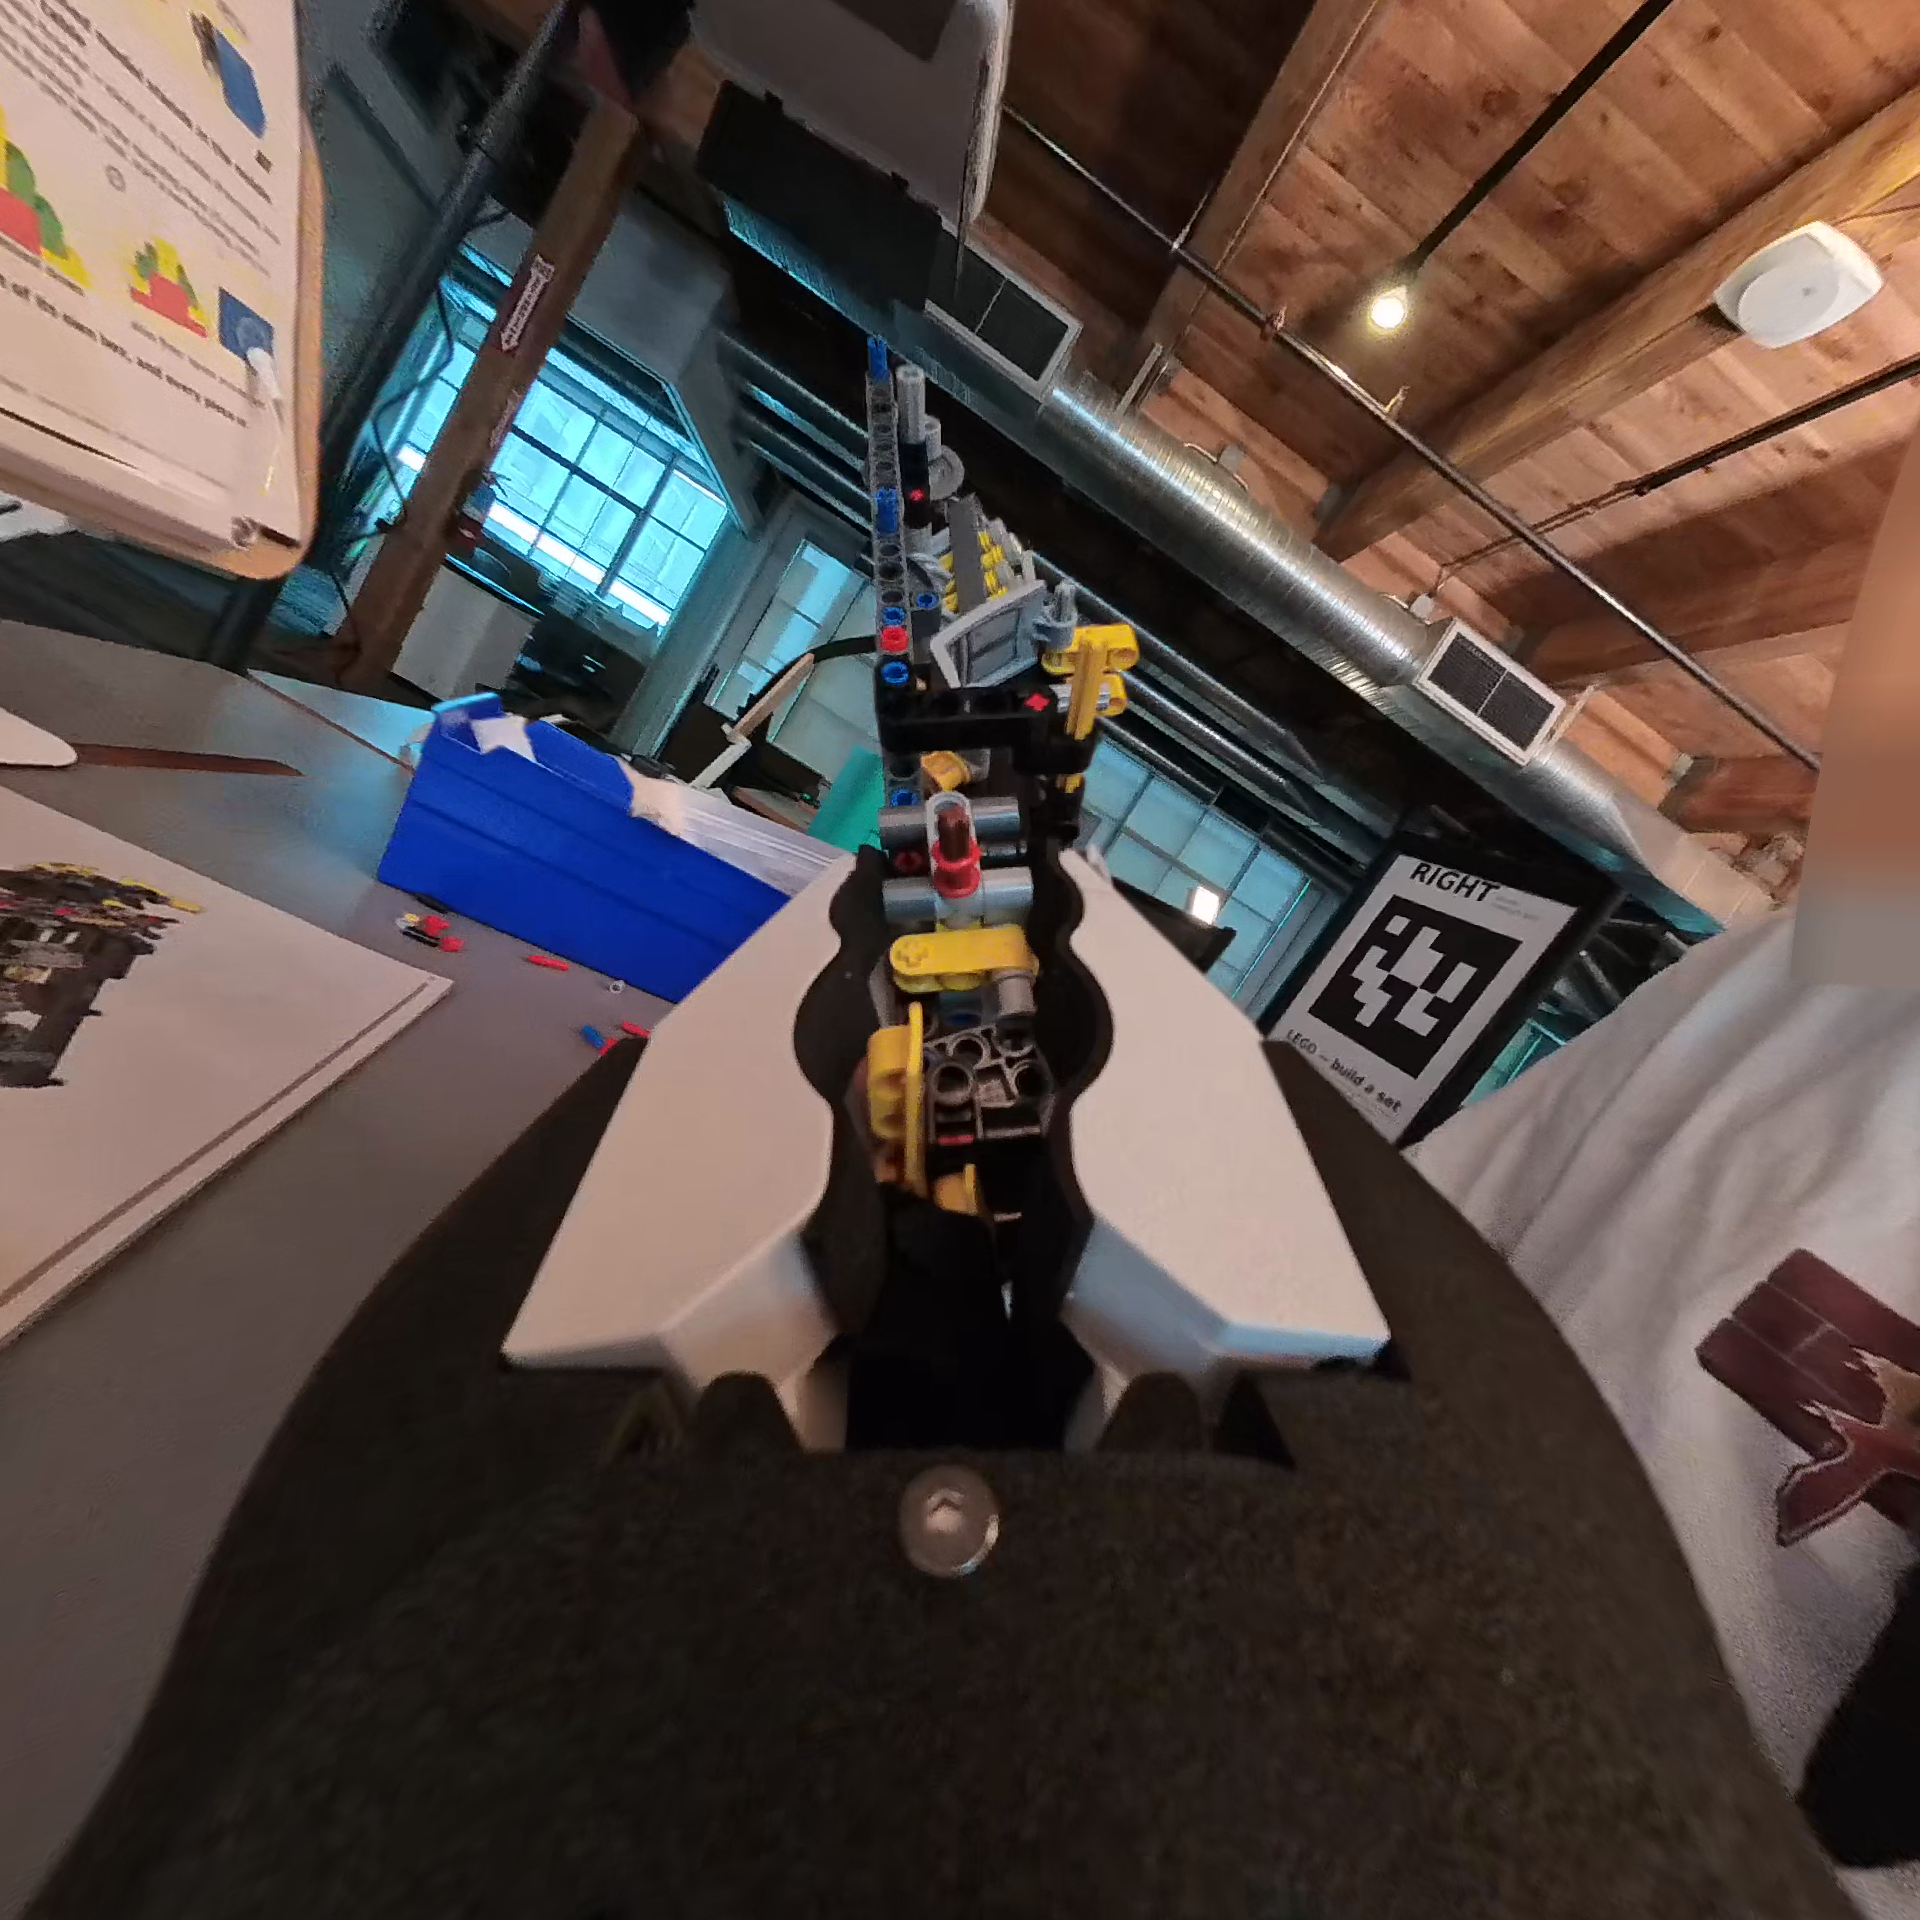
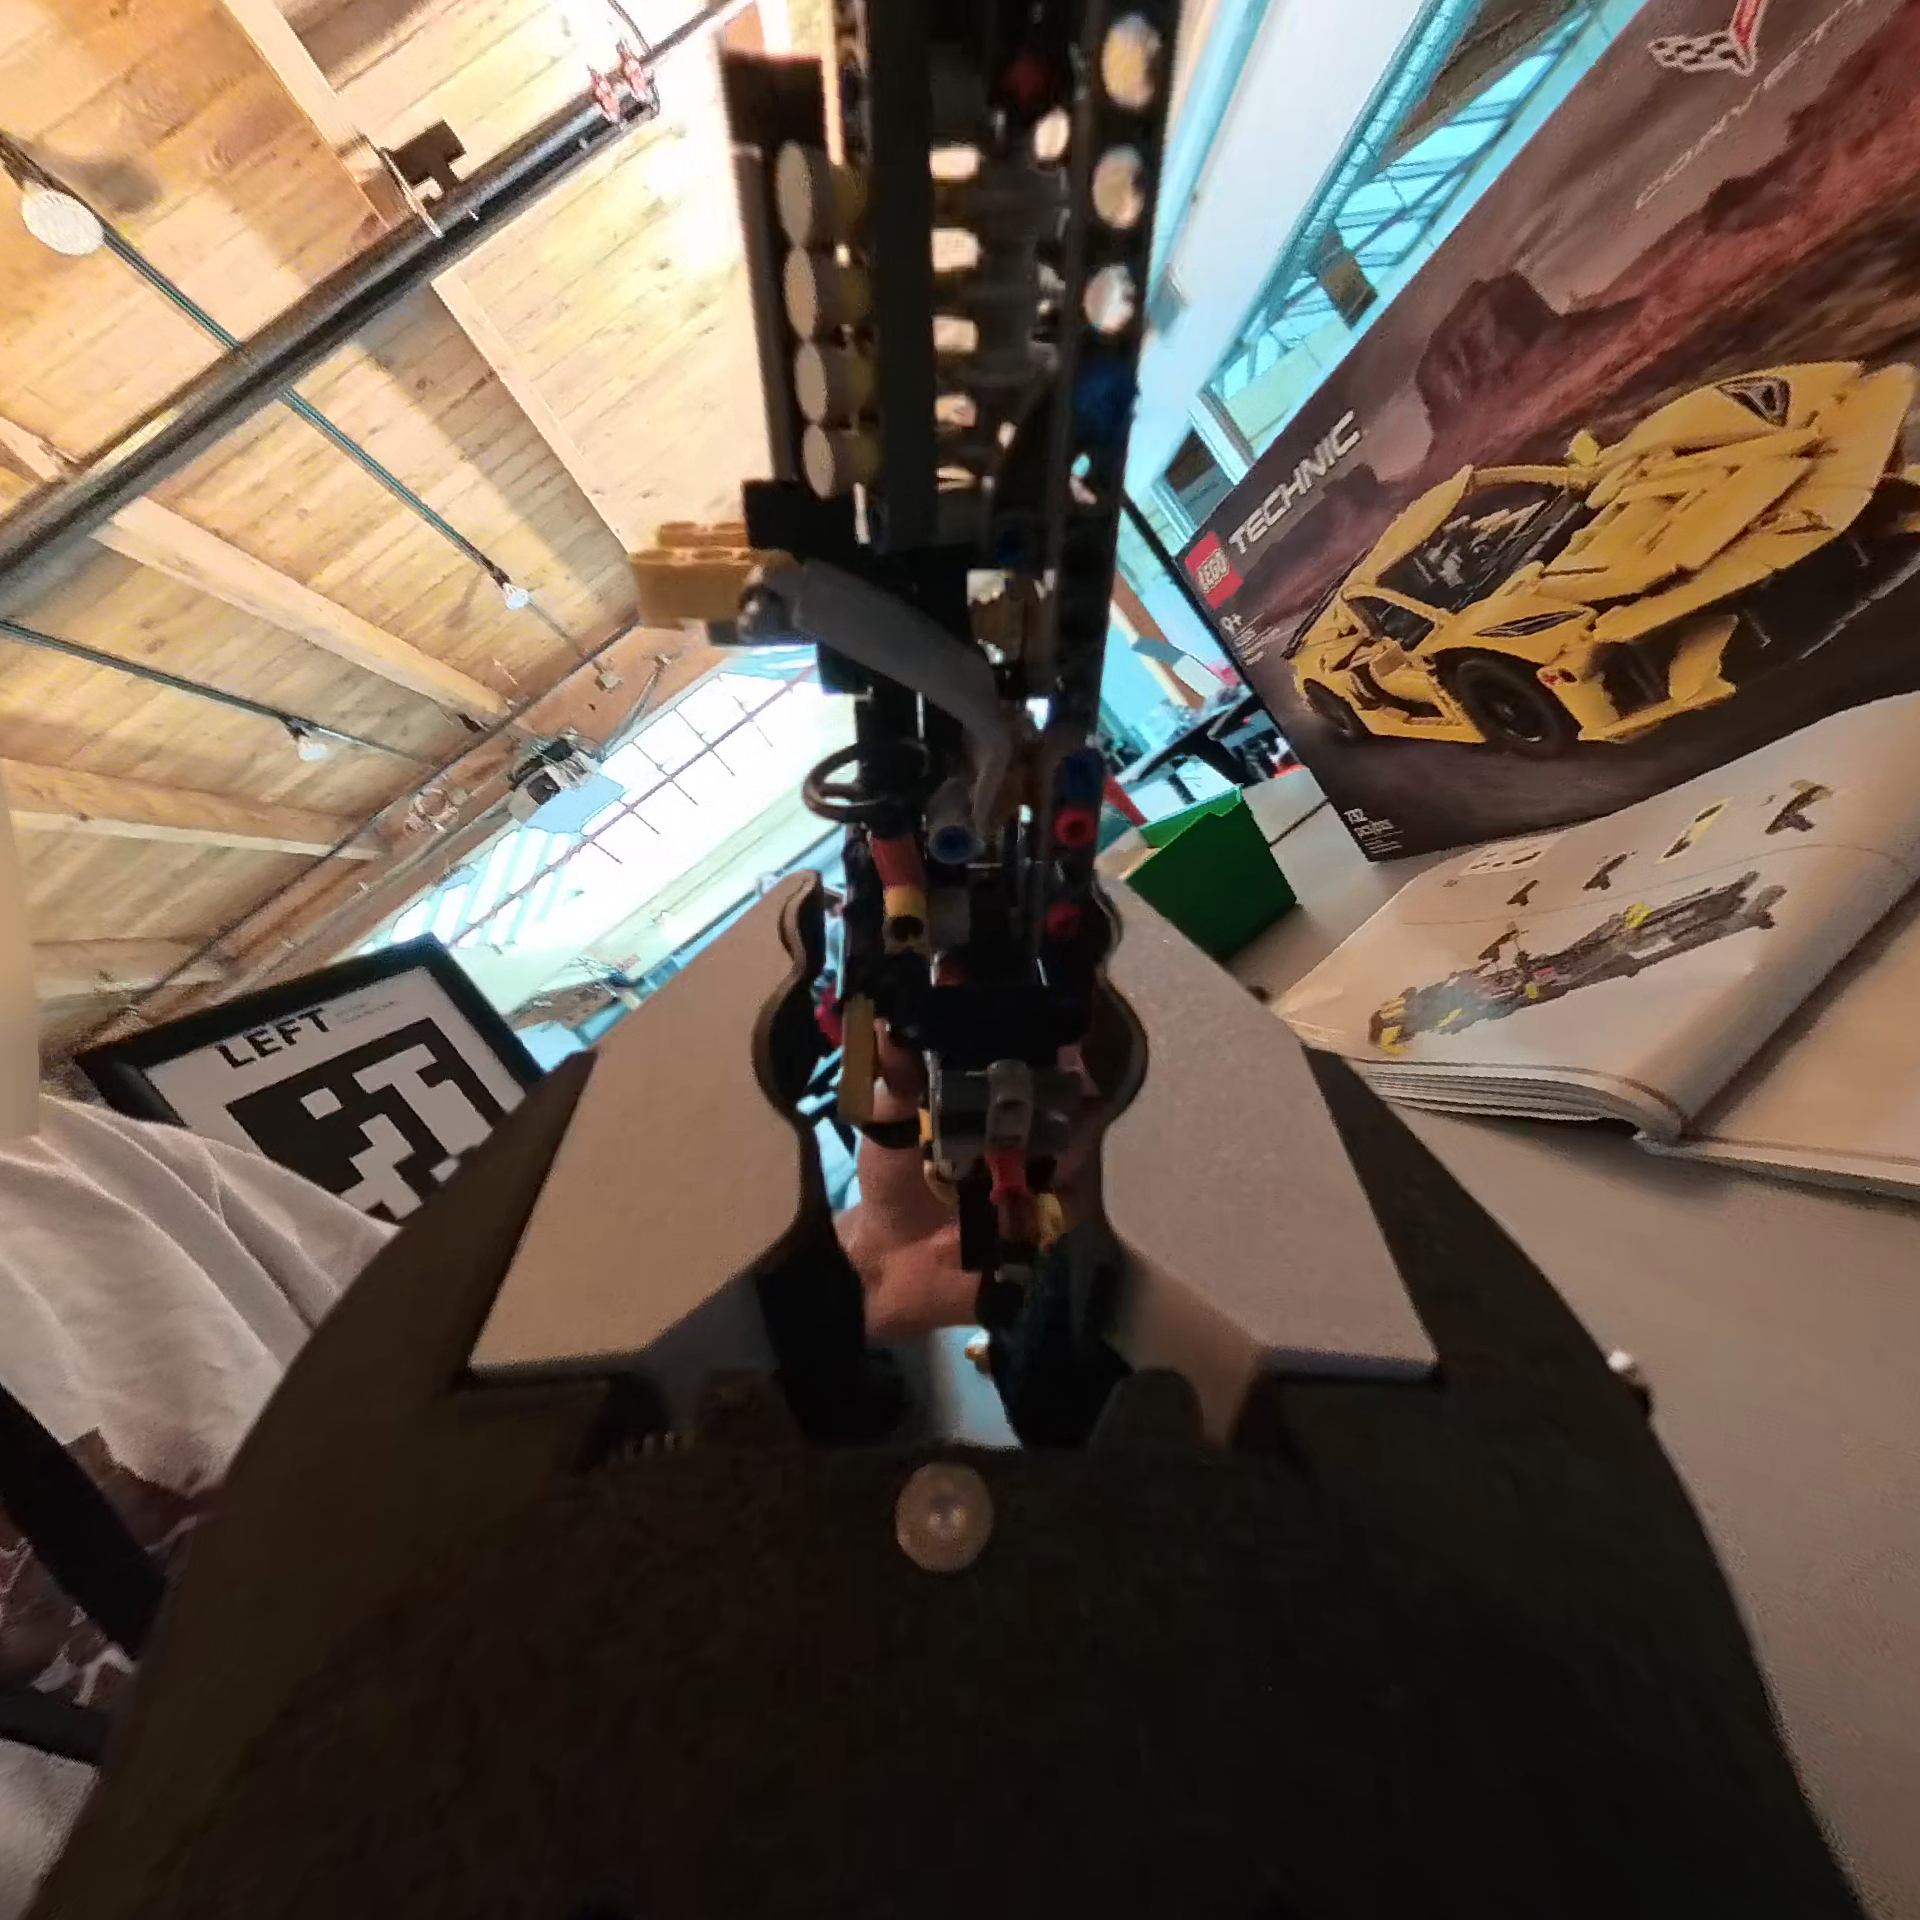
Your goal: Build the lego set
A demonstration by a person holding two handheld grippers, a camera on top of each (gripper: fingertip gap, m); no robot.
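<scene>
Both pairs of jaws are clamped on the same long lego chassis (image 1: 961, 935), and we see it rising between the fingers toward the wooden ceiling. The left gripper (image 1: 961, 883) squeezes one end, where yellow and grey beams sit between the white pads. The right gripper (image 2: 961, 904) pinches the chassis (image 2: 966, 623) near its black frame; a bare hand (image 2: 904, 1236) shows in the gap just beneath.

Outward on the left side, we find loose small pieces (image 1: 540, 966) scattered on the bench (image 1: 312, 1195), near a blue bin (image 1: 561, 842) and beside an open instruction booklet (image 1: 187, 1039) at the bench edge. On the right side, an open manual (image 2: 1579, 977) lies on the bench, a green bin (image 2: 1210, 883) behind it, and the set's box (image 2: 1558, 540) stands upright beyond. The chassis is held well above the bench, with open air around it.
</scene>
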